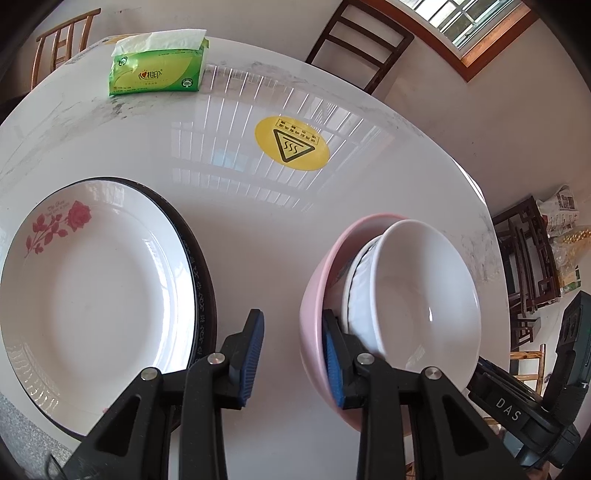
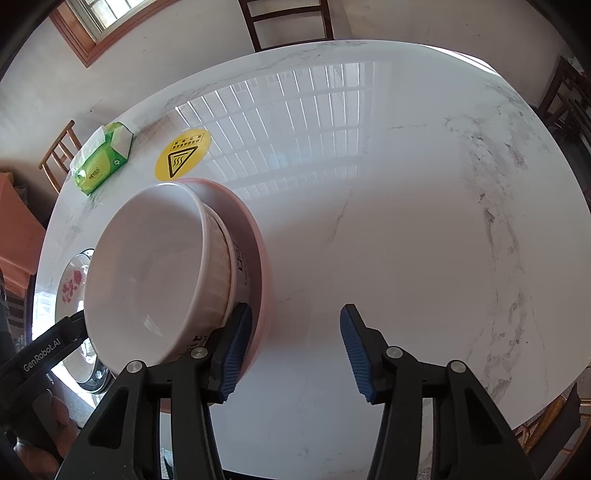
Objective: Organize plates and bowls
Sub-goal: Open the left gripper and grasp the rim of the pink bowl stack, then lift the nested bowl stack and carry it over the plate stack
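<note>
- left gripper (image 1: 293,354): jaws apart, left pad over bare table, right pad sits inside the pink bowl (image 1: 314,325) against its near wall; rim not pinched, other pad clear of it
- right gripper (image 2: 291,354): jaws apart, left pad at the pink bowl's outer wall by the nested bowls, contact hard to confirm; right pad over bare table, nothing between the pads but tabletop
- bowl stack: white bowl (image 1: 424,295) nested on top, tilted; under it a ribbed white bowl (image 1: 360,266) with dark rim line and printed text on its side; both sit in the pink bowl, which is on the table
- stack position: right of the plates in the left view, near table edge, between the two grippers
- plates: rose plate (image 1: 96,280) lies flat on a dark-rimmed plate (image 1: 201,295), only the lower one's patterned rim shows; stack well apart from the bowls
- table (image 2: 406,221): white marble-look top, glossy, window reflection across it
- yellow hot-surface sticker (image 1: 291,143) on the table past the bowls
- green tissue pack (image 1: 159,66) at the far edge, tissue sticking out
- wooden chairs (image 1: 360,40) around the table, window (image 1: 461,22) behind
</note>
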Tool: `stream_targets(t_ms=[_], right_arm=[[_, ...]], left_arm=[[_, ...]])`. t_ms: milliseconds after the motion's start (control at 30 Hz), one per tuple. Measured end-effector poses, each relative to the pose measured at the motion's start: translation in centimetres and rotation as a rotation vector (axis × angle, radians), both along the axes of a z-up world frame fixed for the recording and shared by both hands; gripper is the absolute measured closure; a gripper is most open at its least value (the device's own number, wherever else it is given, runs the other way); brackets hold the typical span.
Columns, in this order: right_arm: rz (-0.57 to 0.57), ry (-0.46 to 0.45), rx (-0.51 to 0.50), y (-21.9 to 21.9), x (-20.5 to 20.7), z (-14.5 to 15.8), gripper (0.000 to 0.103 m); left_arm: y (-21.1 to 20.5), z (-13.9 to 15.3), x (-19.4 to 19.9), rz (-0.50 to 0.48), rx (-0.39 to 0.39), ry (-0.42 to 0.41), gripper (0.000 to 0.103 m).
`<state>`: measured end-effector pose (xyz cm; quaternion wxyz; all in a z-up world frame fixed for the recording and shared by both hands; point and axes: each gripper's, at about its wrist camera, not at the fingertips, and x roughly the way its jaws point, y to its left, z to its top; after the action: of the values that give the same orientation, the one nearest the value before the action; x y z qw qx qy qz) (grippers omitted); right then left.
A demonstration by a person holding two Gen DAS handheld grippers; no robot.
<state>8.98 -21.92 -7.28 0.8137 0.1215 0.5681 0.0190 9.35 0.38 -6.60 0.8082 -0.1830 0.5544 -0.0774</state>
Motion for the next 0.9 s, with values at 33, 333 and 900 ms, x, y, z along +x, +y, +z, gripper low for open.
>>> stream_targets(t_ms=[33,333,900], right_arm=[[-0.001,0.002,0.008,-0.01,0.03,0.01,0.062],[-0.01,-0.001,0.067,0.63,0.34,0.24,0.09],[-0.032,0.004,0.085,0.64,0.6,0.25,0.09]], left_arm=[[-0.05,0.01,-0.01,-0.004,-0.002,-0.002,0.075],[-0.82,0.36,0.02,-0.018,0.007,-0.015,0.092],[-0.71,0.3,0.24,-0.01,-0.002,-0.008,0.092]])
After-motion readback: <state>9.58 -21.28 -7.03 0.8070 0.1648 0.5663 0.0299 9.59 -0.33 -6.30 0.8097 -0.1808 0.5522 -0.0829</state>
